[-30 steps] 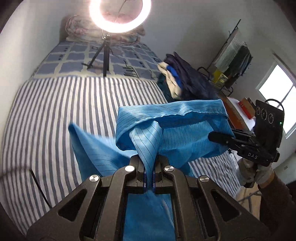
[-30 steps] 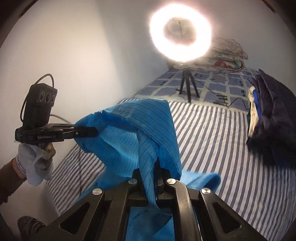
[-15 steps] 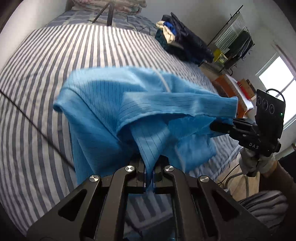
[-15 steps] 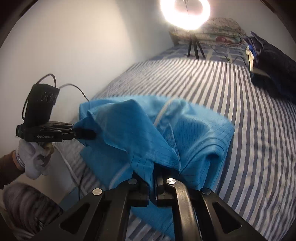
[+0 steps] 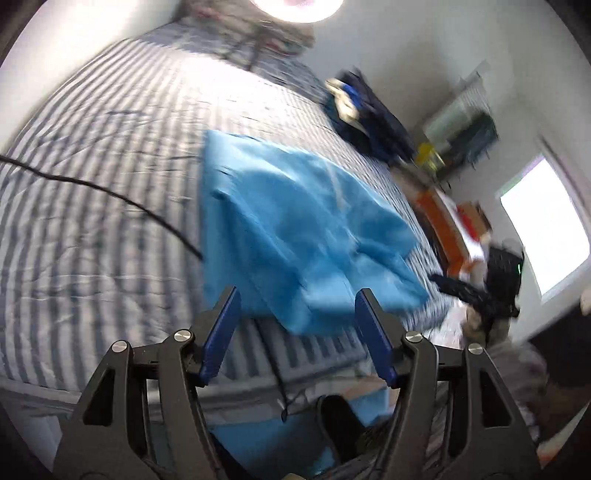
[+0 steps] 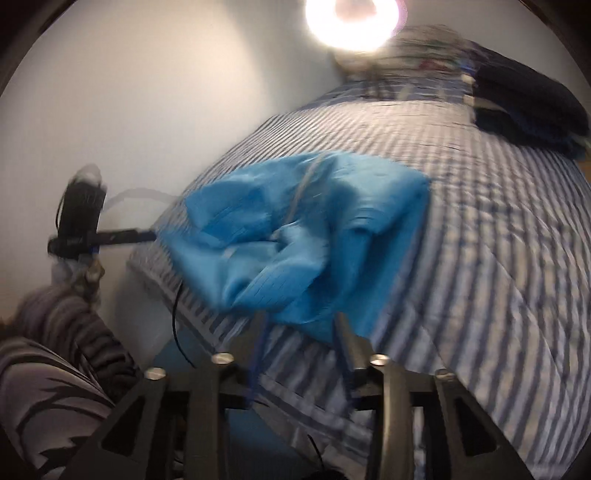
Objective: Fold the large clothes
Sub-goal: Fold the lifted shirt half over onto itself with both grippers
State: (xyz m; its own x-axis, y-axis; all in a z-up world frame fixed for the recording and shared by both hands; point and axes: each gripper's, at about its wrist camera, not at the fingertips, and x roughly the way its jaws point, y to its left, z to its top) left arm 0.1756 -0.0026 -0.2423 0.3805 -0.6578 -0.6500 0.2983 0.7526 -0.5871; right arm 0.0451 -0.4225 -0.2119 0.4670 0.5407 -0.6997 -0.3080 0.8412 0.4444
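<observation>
With both the left gripper [image 5: 297,325] and right gripper [image 6: 301,338] standing jaws apart and empty, the loosely bunched blue garment [image 5: 295,236], lying toward the bed [image 5: 92,240] edge at 6 o'clock, could slump unfolded.

Ring light [image 6: 356,22] glares overhead; both views motion-blurred.

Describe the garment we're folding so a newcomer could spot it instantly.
Start from the bed with the blue-and-white striped cover. Near its front edge, just ahead of the open left gripper and the open right gripper, lies the bright blue garment, loosely folded. Unlike the dark navy clothes pile at the far side, it is vivid blue and finely pinstriped.
</observation>
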